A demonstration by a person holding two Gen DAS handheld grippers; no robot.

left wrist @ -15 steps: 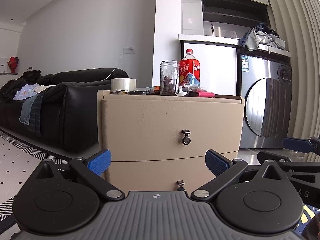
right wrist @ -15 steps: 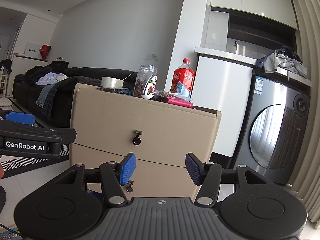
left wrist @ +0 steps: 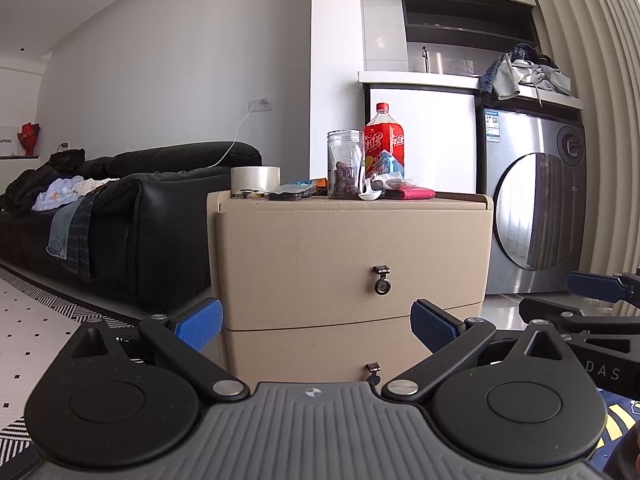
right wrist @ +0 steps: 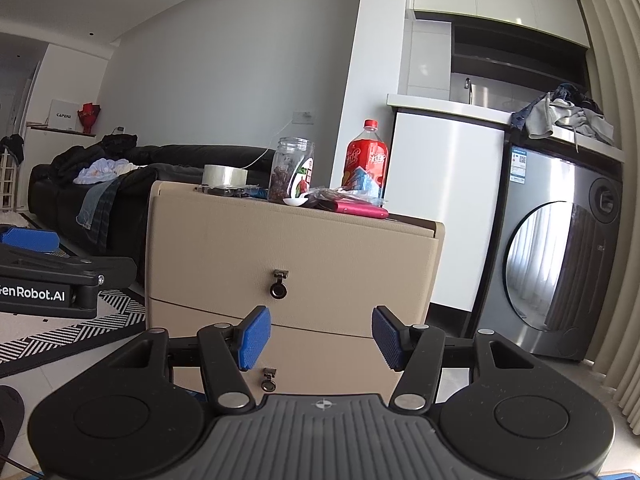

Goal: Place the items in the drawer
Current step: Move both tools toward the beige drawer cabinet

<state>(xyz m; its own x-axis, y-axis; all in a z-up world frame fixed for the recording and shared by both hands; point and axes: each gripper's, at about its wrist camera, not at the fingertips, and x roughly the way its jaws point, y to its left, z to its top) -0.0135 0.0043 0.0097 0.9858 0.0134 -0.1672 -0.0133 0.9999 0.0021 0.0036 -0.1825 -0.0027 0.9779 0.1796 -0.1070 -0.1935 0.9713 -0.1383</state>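
A beige two-drawer cabinet (left wrist: 352, 248) stands on the floor, both drawers shut, each with a small ring pull. On its top, from left to right: a roll of clear tape (left wrist: 255, 178), a dark flat packet (left wrist: 290, 192), a lidless glass jar (left wrist: 345, 164) with dark contents, a white spoon (left wrist: 370, 191), a red soda bottle (left wrist: 384, 142) farther back, and a pink flat case (left wrist: 414, 193) near the front edge.

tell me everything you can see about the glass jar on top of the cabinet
The glass jar is clear, ribbed near its open mouth, with no lid visible. It stands upright on the beige cabinet, between the tape roll and the red soda bottle. Dark brownish contents fill its lower part, and a red, green and white label shows on one side. A white spoon lies at its base.
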